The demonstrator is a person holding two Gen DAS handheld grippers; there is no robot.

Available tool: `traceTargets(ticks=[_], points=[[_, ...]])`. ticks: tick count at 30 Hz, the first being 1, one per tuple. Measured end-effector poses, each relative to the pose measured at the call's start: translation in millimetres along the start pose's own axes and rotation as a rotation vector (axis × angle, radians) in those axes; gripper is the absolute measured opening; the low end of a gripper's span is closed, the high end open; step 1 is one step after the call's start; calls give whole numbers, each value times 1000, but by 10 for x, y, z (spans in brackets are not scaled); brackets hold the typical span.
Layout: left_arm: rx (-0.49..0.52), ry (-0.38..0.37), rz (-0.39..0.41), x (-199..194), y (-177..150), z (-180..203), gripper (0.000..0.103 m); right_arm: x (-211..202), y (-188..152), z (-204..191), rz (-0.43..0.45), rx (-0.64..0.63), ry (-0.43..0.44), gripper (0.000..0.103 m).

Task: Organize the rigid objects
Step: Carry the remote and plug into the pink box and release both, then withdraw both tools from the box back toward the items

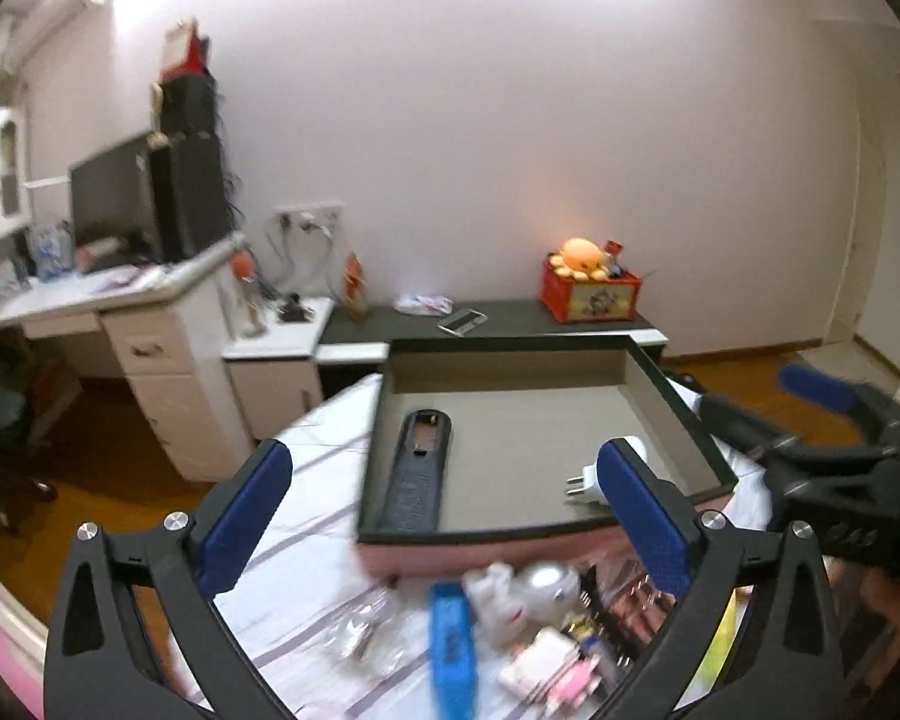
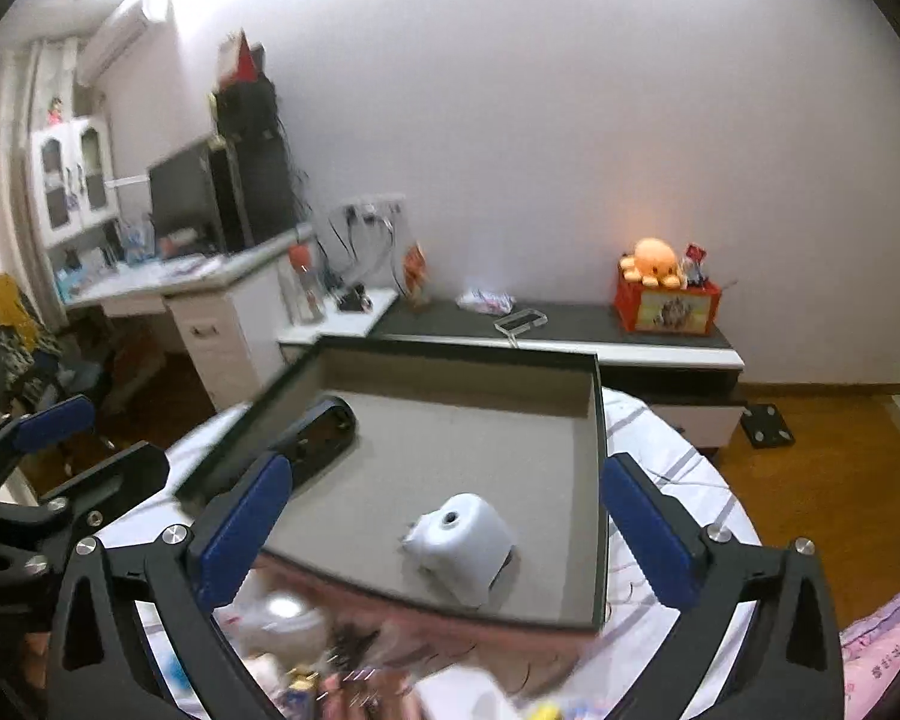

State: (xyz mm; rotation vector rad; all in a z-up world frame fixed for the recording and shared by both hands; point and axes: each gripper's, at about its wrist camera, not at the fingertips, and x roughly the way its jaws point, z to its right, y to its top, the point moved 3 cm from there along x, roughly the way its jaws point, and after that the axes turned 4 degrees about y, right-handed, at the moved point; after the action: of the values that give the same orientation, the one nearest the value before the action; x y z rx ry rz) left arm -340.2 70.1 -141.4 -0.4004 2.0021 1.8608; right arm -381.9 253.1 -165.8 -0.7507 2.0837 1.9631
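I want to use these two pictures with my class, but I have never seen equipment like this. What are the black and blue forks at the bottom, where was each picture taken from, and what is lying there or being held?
There is no robot here. A person holds a hand tool in each hand, each ending in a two-finger claw with blue pads and a wide-angle camera that looks along the fingers. One picture comes from the left claw, the other from the right claw; each also catches the other tool at its edge.

Both claws are open and hold nothing.

Ahead lies a shallow dark-rimmed tray on a striped cloth. In it lie a long black remote-shaped piece and a white plug adapter. In front of the tray sits a blurred heap of small items, including something blue, waiting to be sorted.
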Motion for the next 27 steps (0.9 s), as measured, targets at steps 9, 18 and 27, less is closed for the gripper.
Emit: traceTargets(ticks=[9,18,27], points=[[42,26,82,-867,-179,-196,103,-1048,-92,-270,178,-52,-91,103],[-6,57,198,-1496,-204,-413,103,-1664,-259,-384,250,-84,-164,103],[8,53,173,-1637,-309,-455,103,-1872,-345,-417,243,-92,-187,103]])
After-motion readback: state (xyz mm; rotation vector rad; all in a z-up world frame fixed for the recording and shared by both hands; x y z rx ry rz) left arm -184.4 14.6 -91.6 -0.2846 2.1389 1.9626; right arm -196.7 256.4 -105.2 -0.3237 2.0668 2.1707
